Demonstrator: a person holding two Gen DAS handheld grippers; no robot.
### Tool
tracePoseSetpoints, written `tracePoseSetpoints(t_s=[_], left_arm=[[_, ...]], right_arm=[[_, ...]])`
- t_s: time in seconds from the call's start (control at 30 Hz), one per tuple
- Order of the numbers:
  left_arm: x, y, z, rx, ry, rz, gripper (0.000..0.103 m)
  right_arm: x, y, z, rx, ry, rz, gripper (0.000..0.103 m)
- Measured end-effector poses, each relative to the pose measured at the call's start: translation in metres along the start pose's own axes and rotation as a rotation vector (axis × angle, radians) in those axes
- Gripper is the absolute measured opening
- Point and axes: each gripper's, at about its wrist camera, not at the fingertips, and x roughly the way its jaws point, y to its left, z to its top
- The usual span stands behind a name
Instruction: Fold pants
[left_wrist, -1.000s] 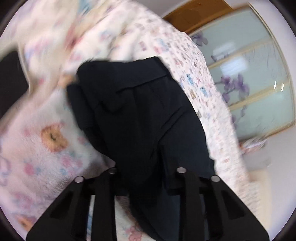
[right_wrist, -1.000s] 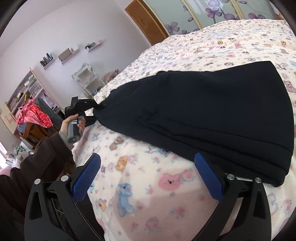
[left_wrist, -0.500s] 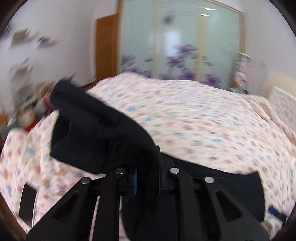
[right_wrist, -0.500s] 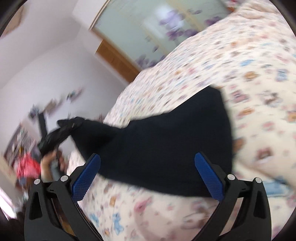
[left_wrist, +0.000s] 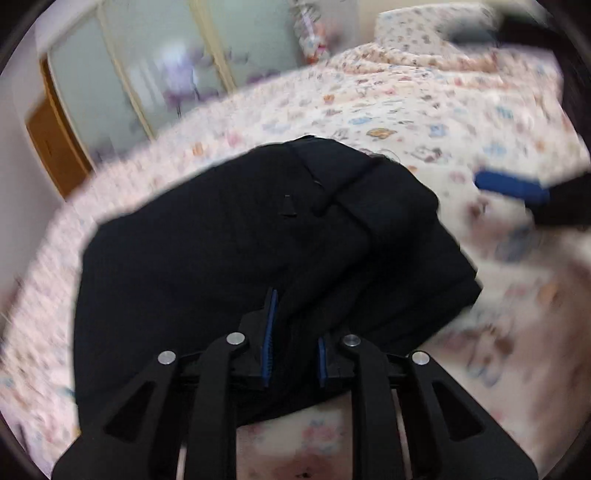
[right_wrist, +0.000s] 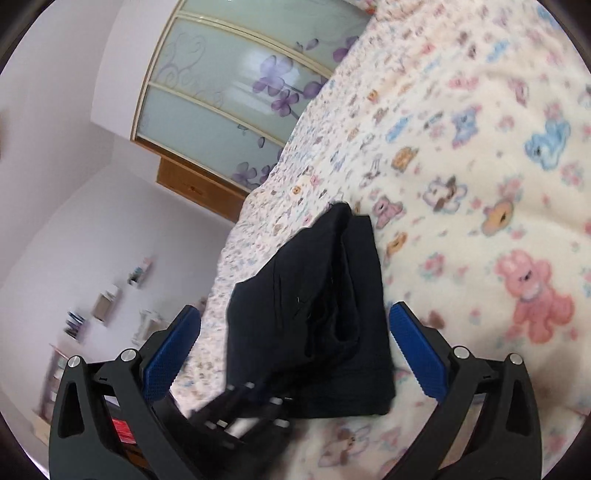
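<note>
The black pants (left_wrist: 258, 240) lie doubled over in a thick stack on the cartoon-print bedspread (left_wrist: 406, 110). My left gripper (left_wrist: 295, 343) holds the near edge of the stack. Black cloth fills the narrow gap between its blue pads, and its jaws are opening slightly. In the right wrist view the pants (right_wrist: 314, 295) run away from the camera between the wide-apart fingers of my right gripper (right_wrist: 293, 312), which is open and holds nothing. The left gripper (right_wrist: 251, 413) shows there as a blur at the pants' near end. One blue pad of the right gripper (left_wrist: 509, 186) shows at the right of the left wrist view.
Sliding wardrobe doors with purple flowers (right_wrist: 229, 92) stand past the bed's far side, with a wooden panel (left_wrist: 55, 147) beside them. Small wall shelves (right_wrist: 107, 302) hang at the left. A pillow in matching print (left_wrist: 424, 26) lies at the head of the bed.
My left gripper swung its held end of the pants across and laid it over the rest, so the stack is shorter. The right gripper rolled and moved closer to the pants, still open.
</note>
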Motion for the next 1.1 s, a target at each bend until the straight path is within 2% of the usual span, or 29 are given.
tracePoseSetpoints(t_s=[0.1,0.17,0.2,0.23,0.27,0.33,0.4,0.47,0.53,0.63,0.67,0.73,0.8,0.9,0.93,1.0,1.03,1.1], left_arm=[[-0.005,0.012,0.003,-0.045,-0.009,-0.035,0.018],[-0.005,0.009,0.003,-0.023,-0.004,-0.042,0.025],[-0.006,0.01,0.001,-0.021,-0.005,-0.047,0.033],[-0.009,0.011,-0.001,-0.034,-0.008,-0.054,0.047],[-0.017,0.011,-0.006,-0.067,-0.016,-0.065,0.054],[-0.03,0.022,-0.013,-0.156,-0.055,-0.11,0.084],[-0.044,0.035,-0.018,-0.264,-0.117,-0.133,0.092],[-0.057,0.056,-0.026,-0.37,-0.175,-0.126,0.101],[-0.063,0.08,-0.037,-0.49,-0.238,-0.056,0.101],[-0.055,0.108,-0.057,-0.619,-0.238,0.096,0.101],[-0.051,0.115,-0.062,-0.658,-0.224,0.106,0.101],[-0.044,0.126,-0.066,-0.71,-0.199,0.072,0.101],[-0.037,0.134,-0.066,-0.744,-0.163,0.07,0.101],[-0.035,0.139,-0.067,-0.739,-0.129,0.086,0.101],[-0.032,0.138,-0.064,-0.726,-0.125,0.091,0.101],[-0.032,0.132,-0.063,-0.696,-0.131,0.088,0.101],[-0.033,0.13,-0.063,-0.688,-0.134,0.087,0.101],[-0.033,0.129,-0.064,-0.687,-0.133,0.088,0.101]], right_arm=[[0.011,0.0,0.002,0.022,0.047,0.081,0.102],[0.02,0.002,0.001,0.021,0.084,0.095,0.102],[0.023,0.003,-0.002,0.014,0.096,0.089,0.102],[0.025,0.003,-0.003,0.007,0.105,0.078,0.102],[0.027,0.004,-0.004,-0.002,0.115,0.065,0.102],[0.028,0.004,-0.007,-0.003,0.129,0.055,0.102],[0.031,0.002,-0.009,0.002,0.149,0.034,0.102],[0.035,-0.001,-0.012,-0.001,0.169,-0.005,0.102],[0.038,-0.002,-0.014,-0.01,0.179,-0.022,0.101],[0.041,0.0,-0.016,-0.049,0.186,-0.056,0.095],[0.042,0.003,-0.018,-0.07,0.191,-0.062,0.092],[0.044,0.005,-0.02,-0.095,0.199,-0.068,0.091],[0.049,0.004,-0.02,-0.109,0.202,-0.091,0.09],[0.058,0.002,-0.02,-0.109,0.198,-0.126,0.084],[0.061,0.001,-0.02,-0.11,0.192,-0.138,0.08],[0.065,-0.002,-0.019,-0.135,0.169,-0.195,0.063],[0.064,-0.003,-0.019,-0.136,0.163,-0.195,0.054],[0.056,-0.001,-0.02,-0.13,0.134,-0.137,0.041]])
